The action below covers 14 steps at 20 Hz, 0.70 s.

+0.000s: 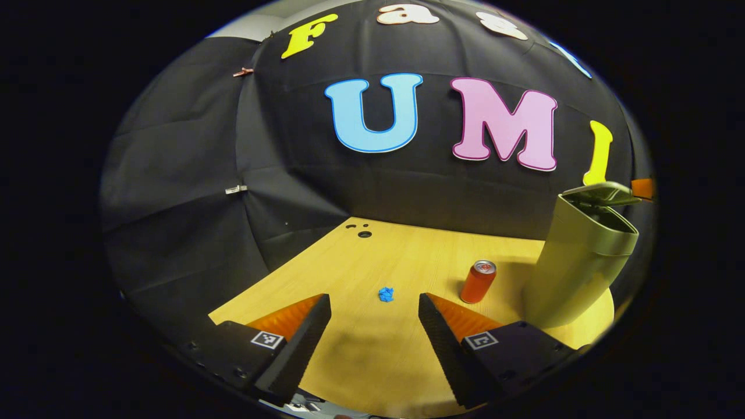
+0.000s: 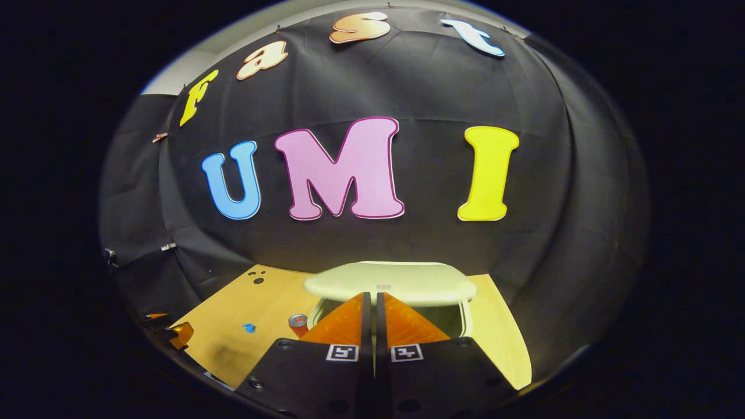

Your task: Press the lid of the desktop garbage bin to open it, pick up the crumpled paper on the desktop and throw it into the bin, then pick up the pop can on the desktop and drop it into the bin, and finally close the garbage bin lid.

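Spread left gripper (image 1: 374,311) fingers hover over the counter (image 1: 372,349) near crumpled paper (image 1: 386,294); pop can (image 1: 478,281) right, beside open bin (image 1: 576,262). Right gripper (image 2: 372,299) fingers pressed together above the bin's lid (image 2: 390,282).

Black cloth wall (image 1: 192,174) wraps the whole booth, creased and folded, pinned at a seam by small clips (image 1: 236,189). Below it sits a light wooden desktop (image 1: 361,343), grain running along it, with a few dark round holes (image 1: 365,234) near its back edge. Overhead, a pale strip of ceiling (image 2: 174,73) peeks past the cloth's top edge.
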Available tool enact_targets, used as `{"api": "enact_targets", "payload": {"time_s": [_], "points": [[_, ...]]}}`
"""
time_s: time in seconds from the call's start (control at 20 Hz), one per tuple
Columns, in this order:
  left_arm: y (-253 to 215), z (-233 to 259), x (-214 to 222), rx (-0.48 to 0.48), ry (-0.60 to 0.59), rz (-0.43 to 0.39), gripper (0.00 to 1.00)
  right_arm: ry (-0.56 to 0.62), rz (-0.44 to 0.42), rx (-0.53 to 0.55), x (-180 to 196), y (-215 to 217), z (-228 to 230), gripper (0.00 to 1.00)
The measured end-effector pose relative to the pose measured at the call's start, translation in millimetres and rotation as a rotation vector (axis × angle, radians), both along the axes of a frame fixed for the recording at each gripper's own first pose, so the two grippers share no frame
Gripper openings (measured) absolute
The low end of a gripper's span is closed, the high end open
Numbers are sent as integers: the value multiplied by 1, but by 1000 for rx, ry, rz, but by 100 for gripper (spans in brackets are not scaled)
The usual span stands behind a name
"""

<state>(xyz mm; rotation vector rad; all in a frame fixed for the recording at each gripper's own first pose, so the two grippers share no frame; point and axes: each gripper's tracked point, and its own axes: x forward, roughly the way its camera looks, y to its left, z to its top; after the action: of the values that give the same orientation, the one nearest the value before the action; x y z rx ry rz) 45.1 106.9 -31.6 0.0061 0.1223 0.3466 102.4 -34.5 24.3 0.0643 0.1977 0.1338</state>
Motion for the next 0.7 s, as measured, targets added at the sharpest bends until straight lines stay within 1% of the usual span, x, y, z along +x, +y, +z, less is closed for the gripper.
{"api": "enact_targets", "payload": {"time_s": [0.2,0.3,0.45,0.7], "points": [[8,3,22,32,10,-41,97,12,-57,8,-13,-9,-4,5],[13,2,36,35,11,-74,97,35,-87,24,-18,-7,-8,5],[20,-2,60,50,15,-131,97,32,-142,32,-25,-4,-7,5],[38,-24,93,31,59,-216,97,51,-204,35,-41,12,-17,5]]}}
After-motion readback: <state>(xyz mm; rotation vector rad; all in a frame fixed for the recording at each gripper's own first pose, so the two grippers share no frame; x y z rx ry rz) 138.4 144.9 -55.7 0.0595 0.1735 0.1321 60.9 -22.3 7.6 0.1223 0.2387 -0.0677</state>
